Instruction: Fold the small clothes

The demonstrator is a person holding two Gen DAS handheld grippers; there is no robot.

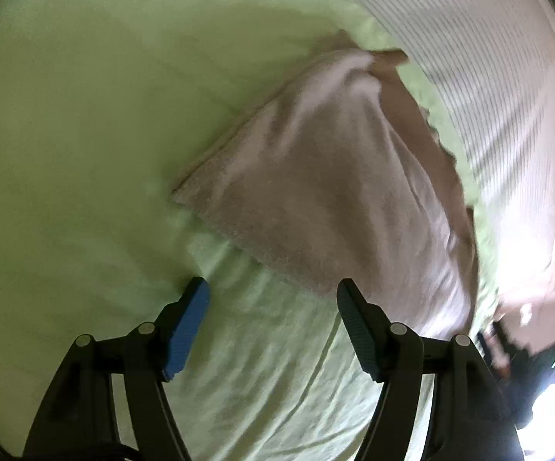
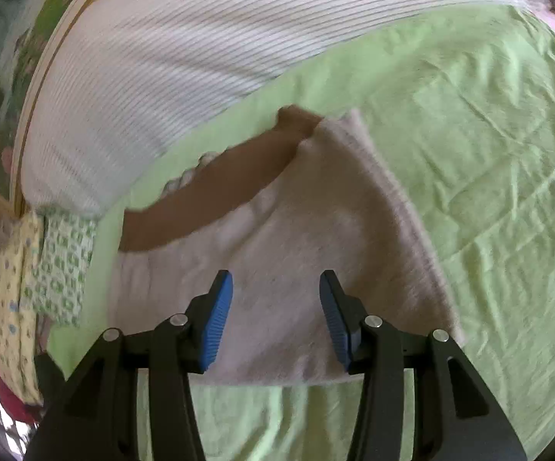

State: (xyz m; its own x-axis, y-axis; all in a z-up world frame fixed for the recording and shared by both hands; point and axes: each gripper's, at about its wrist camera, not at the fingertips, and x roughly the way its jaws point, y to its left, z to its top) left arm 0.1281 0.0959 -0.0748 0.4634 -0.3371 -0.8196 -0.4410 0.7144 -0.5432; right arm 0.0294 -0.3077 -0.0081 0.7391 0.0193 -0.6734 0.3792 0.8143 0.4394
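Two wrist views over a bed covered by a green sheet (image 1: 85, 134). The task's thing, a pale pink-beige garment (image 1: 316, 192), lies on the sheet near the edge where a white ribbed cover (image 1: 489, 77) begins; in the right wrist view the same garment (image 2: 296, 269) fills the middle ground. Its brown inner face (image 2: 208, 199) is turned up along the far left margin, so one layer appears laid over another: judged from this, a first fold is down or partly down, while squaring the edges and any further folds remain.

The left claw (image 1: 271, 299) stands spread wide over bare sheet just near of the garment's corner, with nothing between the fingers. The right claw (image 2: 276, 292) hovers partly spread above the garment's near half; the cloth shows behind the gap, and no pinch is visible. A patterned cloth stack (image 2: 39, 269) sits at the left edge of the bed.

Hard to make out: both views are motion-blurred, so the garment's type, seams and exact number of layers cannot be told. In the left wrist view a dark, smeared shape at lower right is probably the other claw, unconfirmed. The garment's near hem is partly hidden by the right claw's fingers.
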